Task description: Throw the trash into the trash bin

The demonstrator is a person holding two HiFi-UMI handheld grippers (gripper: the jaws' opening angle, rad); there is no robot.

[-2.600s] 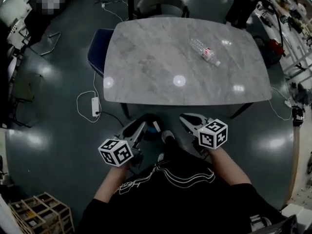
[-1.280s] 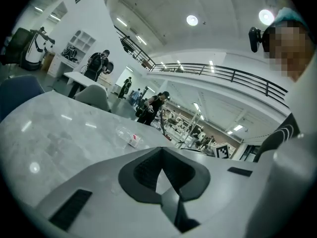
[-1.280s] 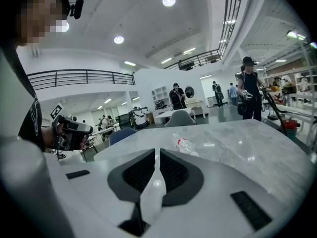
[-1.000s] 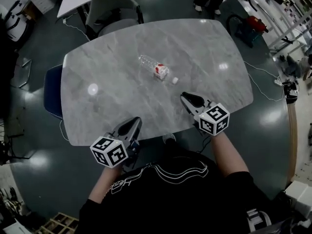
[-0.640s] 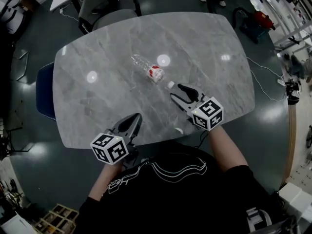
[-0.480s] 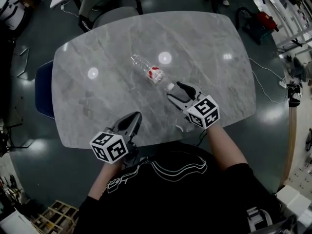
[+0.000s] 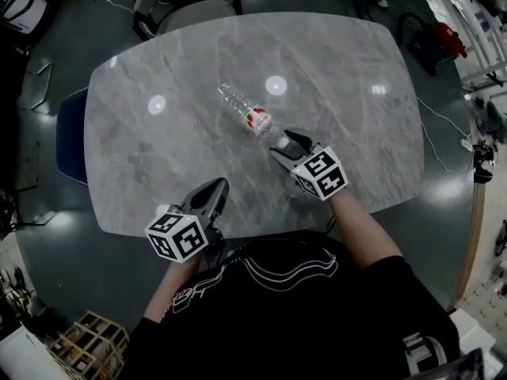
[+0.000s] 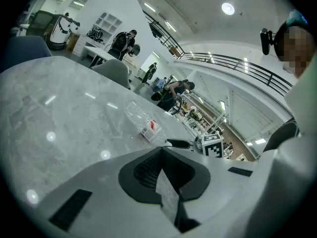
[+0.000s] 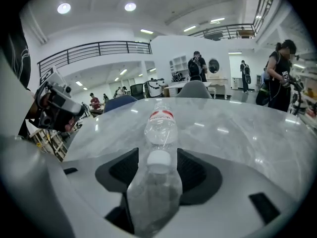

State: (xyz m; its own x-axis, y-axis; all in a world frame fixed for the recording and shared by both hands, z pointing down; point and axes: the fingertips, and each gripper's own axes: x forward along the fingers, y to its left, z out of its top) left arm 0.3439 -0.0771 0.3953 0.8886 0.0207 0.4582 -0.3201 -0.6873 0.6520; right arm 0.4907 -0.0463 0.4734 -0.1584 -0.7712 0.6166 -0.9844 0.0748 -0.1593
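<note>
While the left gripper (image 7: pixel 212 188) sits pressed together, empty, the plastic bottle (image 7: pixel 245 115) lies before the right gripper (image 7: pixel 287 142), whose jaws have just been opening around its cap (image 9: pixel 159 158); likely light, crushable, slippery, so grip the stiffer neck.

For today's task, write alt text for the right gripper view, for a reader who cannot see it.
A clear plastic bottle with a red-and-white label lies on a grey marble table, its white cap between the right gripper's open jaws, which have just been opening and do not grip it. People stand in a bright hall behind.
</note>
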